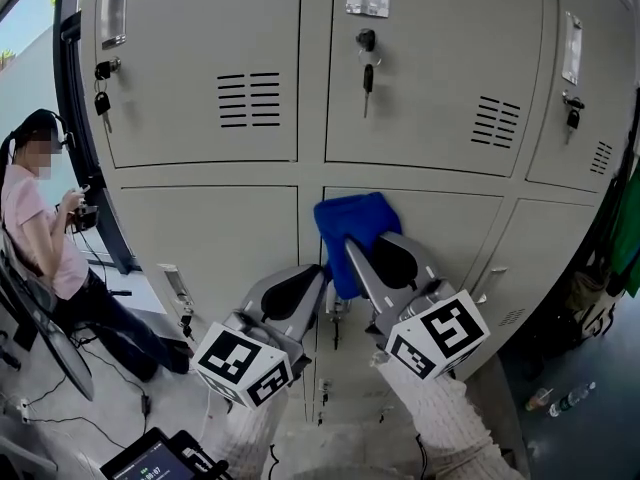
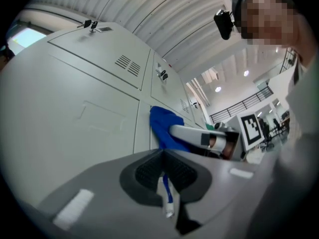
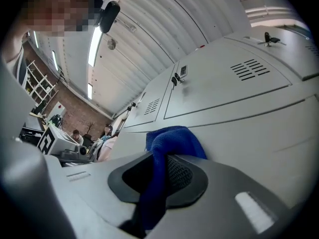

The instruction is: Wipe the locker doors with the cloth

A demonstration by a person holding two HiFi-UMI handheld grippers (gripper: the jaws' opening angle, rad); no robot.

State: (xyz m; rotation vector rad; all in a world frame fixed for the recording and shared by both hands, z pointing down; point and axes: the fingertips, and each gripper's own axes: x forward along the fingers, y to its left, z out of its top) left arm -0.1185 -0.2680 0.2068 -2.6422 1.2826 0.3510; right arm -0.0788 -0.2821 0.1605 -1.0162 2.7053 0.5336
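The grey locker doors (image 1: 440,68) fill the head view, two rows high. A blue cloth (image 1: 355,230) lies pressed against the lower middle door (image 1: 455,233), near its top left corner. My right gripper (image 1: 362,253) is shut on the cloth, which bunches between its pads in the right gripper view (image 3: 172,139). My left gripper (image 1: 318,280) hovers just left of it, close to the seam between the two lower doors, with its jaws together and nothing held. From the left gripper view, the cloth (image 2: 160,123) and the right gripper (image 2: 175,131) show ahead, beyond my left gripper (image 2: 162,156).
Keys hang in the upper locks (image 1: 367,73) (image 1: 101,93) (image 1: 572,116). A seated person (image 1: 40,238) is at the left beside a dark frame (image 1: 85,138). A tablet (image 1: 150,458) and cables lie on the floor below. Bottles (image 1: 565,398) and green fabric (image 1: 628,228) are at the right.
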